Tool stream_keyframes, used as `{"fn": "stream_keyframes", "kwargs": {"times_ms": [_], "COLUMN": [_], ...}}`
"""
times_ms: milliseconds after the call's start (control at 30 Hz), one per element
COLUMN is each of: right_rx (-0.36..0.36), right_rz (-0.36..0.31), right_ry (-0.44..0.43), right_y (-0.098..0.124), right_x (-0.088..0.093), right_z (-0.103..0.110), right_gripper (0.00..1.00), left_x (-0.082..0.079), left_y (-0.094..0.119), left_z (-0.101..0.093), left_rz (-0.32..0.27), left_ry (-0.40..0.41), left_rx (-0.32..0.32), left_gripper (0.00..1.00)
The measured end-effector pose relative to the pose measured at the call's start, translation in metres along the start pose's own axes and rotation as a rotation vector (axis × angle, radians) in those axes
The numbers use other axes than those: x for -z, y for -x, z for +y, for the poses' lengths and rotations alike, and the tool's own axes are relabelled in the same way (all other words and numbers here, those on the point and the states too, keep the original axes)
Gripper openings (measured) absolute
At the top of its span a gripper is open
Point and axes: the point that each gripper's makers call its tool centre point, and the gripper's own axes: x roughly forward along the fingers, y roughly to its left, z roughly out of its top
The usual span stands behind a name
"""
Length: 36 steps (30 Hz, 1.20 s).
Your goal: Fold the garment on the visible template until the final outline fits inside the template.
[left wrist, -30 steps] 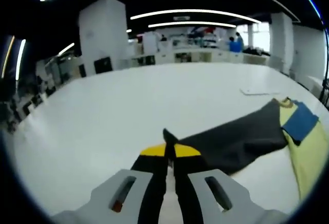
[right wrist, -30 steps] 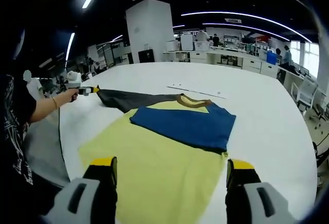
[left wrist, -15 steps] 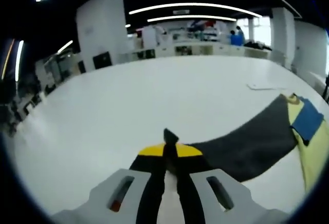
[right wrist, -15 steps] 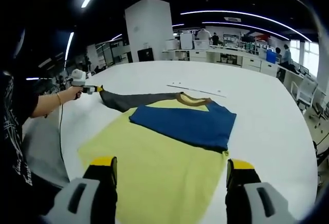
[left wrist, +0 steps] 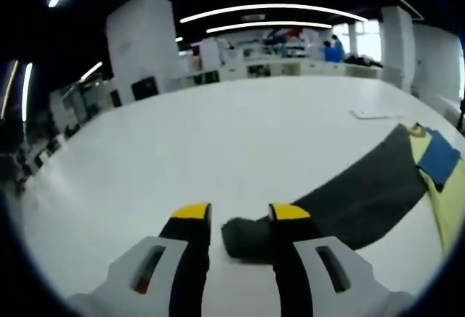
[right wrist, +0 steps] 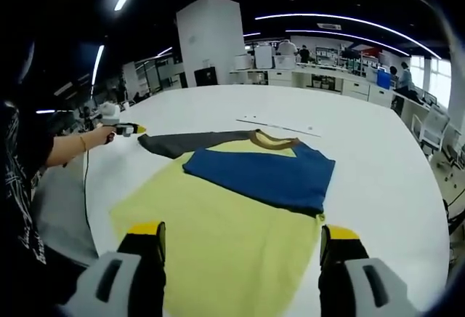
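Lying flat: soft garment on smooth white table

Spanning the broad table (right wrist: 378,186), the yellow garment (right wrist: 225,237) has a blue sleeve folded across and a grey sleeve (left wrist: 349,201) outstretched. Left hand-held gripper (left wrist: 240,219) gapes around the cuff; right hand-held gripper (right wrist: 240,241) wide apart.

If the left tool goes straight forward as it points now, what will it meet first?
Most likely the grey sleeve: its cuff end lies on the table between the open jaws of the left tool. Past it the way looks free; depth is hard to judge.
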Motion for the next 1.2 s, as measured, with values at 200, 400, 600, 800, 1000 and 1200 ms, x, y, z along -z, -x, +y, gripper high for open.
{"fn": "stream_keyframes", "kwargs": {"times_ms": [200,400,600,800,1000,1200], "right_rx": [-0.004,-0.004,-0.008,-0.004,0.006,0.01], "right_rz": [-0.007,-0.006,0.0,-0.001,0.009,0.013], "right_ry": [0.001,0.002,0.007,0.008,0.003,0.0], "right_y": [0.002,0.002,0.0,0.0,0.0,0.0], "right_x": [-0.002,-0.001,-0.002,-0.004,-0.001,0.0], "right_z": [0.001,0.002,0.004,0.004,0.002,0.001], "right_gripper": [0.88,0.89,0.89,0.89,0.88,0.88], "left_x": [0.011,0.034,0.047,0.044,0.031,0.024], "left_y": [0.015,0.021,0.014,0.003,-0.005,-0.015], "left_z": [0.013,0.016,0.009,-0.004,-0.015,-0.029], "left_rz": [-0.001,0.034,0.063,0.067,0.045,0.038], "left_ry": [0.044,0.05,0.019,0.015,0.003,-0.009], "left_rx": [0.001,0.039,0.086,0.117,0.131,0.155], "left_gripper": [0.35,0.35,0.35,0.32,0.3,0.29]}}
